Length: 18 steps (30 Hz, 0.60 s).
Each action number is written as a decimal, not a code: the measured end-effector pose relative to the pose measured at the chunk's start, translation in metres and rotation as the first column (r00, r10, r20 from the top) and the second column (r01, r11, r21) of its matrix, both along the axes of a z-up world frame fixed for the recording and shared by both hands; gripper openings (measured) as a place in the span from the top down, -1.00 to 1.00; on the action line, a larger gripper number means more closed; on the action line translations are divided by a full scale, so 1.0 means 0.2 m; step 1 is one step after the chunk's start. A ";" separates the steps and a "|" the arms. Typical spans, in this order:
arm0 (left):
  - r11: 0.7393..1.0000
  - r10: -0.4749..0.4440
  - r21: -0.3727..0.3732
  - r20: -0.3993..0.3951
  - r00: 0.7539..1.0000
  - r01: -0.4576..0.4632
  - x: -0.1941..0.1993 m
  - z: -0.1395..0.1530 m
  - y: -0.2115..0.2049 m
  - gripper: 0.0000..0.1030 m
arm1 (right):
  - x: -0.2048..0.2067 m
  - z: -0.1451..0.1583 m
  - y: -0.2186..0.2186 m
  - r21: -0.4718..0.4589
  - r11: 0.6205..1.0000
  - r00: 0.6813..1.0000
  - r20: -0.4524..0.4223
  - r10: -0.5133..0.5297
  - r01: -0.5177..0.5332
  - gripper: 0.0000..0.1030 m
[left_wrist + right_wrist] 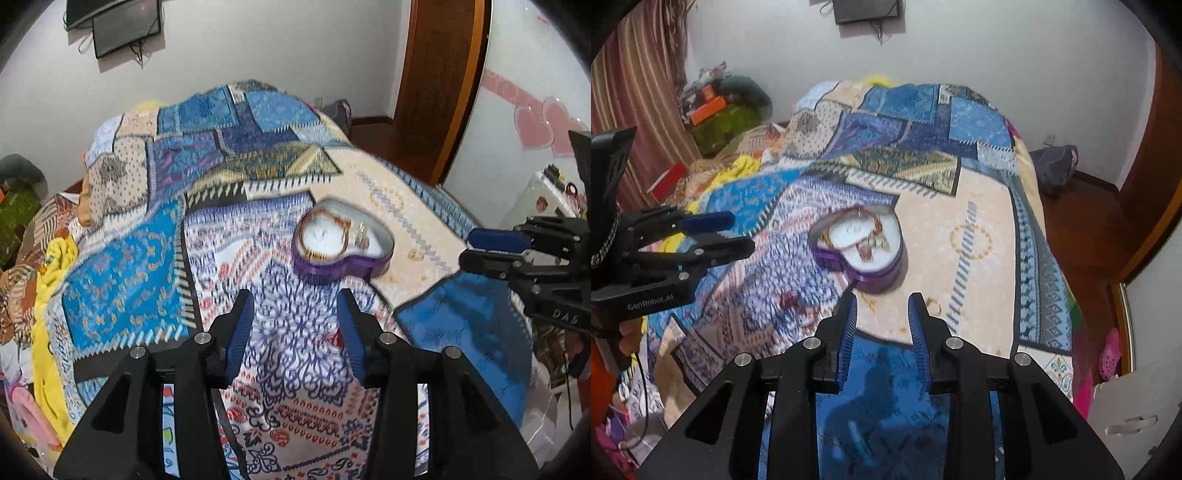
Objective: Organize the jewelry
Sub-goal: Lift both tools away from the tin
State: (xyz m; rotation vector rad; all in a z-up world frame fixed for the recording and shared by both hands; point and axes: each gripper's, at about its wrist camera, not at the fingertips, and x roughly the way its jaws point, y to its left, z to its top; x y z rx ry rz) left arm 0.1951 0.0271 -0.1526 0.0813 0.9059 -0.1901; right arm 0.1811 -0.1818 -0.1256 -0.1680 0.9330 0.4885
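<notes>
While I look through my left camera, my left gripper hangs over the bed with its fingers apart and nothing in them. Just ahead sits the box, a purple heart with no lid on. Some beads and other bits lie inside on the white. One small ring lies on the bed just beside the box, on the right. My right gripper shows at the right edge, near that ring.

From my right camera, my right gripper is open too and holds nothing. The box is just ahead of it. The ring lies by my right finger. My left gripper waits at the left.

I think most jewelry is in. The ring is left to put away.
</notes>
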 end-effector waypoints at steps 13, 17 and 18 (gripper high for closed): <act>0.998 -0.063 -0.033 -0.116 0.991 0.059 -0.05 -0.22 -0.04 0.11 | 0.00 -0.22 -0.05 -0.019 1.000 0.991 -0.135 -0.025 0.023 0.50; 0.997 -0.067 -0.041 -0.117 0.991 0.063 -0.03 -0.24 -0.06 0.11 | 0.05 -0.23 -0.08 -0.030 0.998 0.990 -0.126 -0.066 0.062 0.50; 0.997 -0.067 -0.044 -0.115 0.991 0.062 -0.02 -0.25 -0.06 0.11 | 0.07 -0.24 -0.08 -0.035 0.997 0.990 -0.124 -0.073 0.069 0.50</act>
